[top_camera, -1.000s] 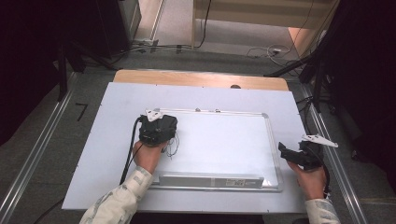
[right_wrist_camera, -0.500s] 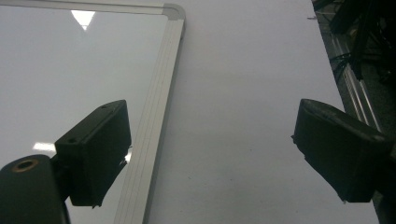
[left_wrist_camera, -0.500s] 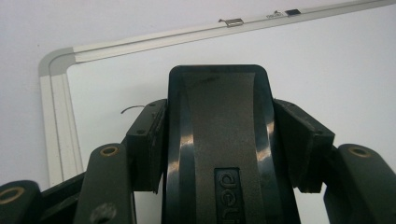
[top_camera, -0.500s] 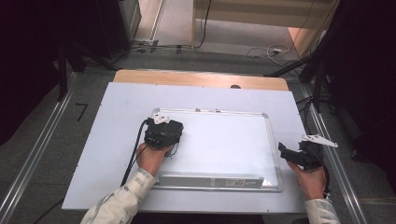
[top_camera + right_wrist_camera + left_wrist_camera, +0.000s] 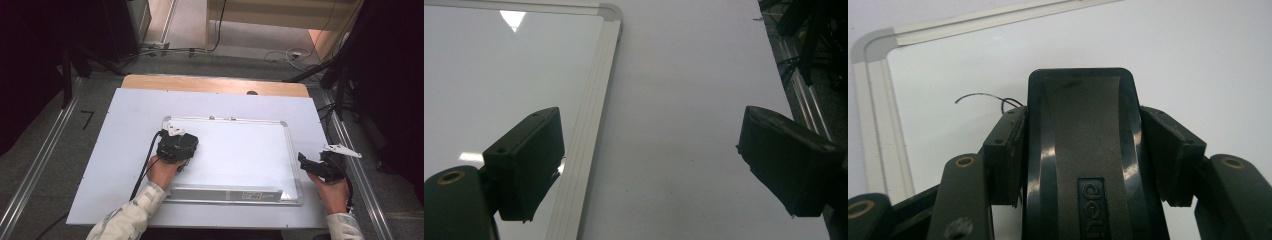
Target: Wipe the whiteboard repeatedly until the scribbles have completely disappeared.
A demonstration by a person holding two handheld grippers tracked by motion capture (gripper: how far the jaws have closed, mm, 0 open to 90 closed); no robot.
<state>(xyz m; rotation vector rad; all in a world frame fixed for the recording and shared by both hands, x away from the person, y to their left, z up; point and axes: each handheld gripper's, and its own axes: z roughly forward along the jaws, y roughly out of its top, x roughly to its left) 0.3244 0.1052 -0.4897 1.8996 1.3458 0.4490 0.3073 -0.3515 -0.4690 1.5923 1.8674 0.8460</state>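
A white, aluminium-framed whiteboard [image 5: 240, 150] lies flat on the pale surface [image 5: 125, 115]. The left hand-held gripper [image 5: 1093, 165] is clamped on a black plastic whiteboard eraser [image 5: 1083, 140], which rests on the board's left part beside a thin black pen stroke [image 5: 983, 97]. The right hand-held gripper [image 5: 649, 160] stands wide, holding nothing, low over the board's right frame edge.

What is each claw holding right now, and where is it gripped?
Left claw clamps a black eraser by its two long sides, over the whiteboard. Right claw is open, holding nothing.
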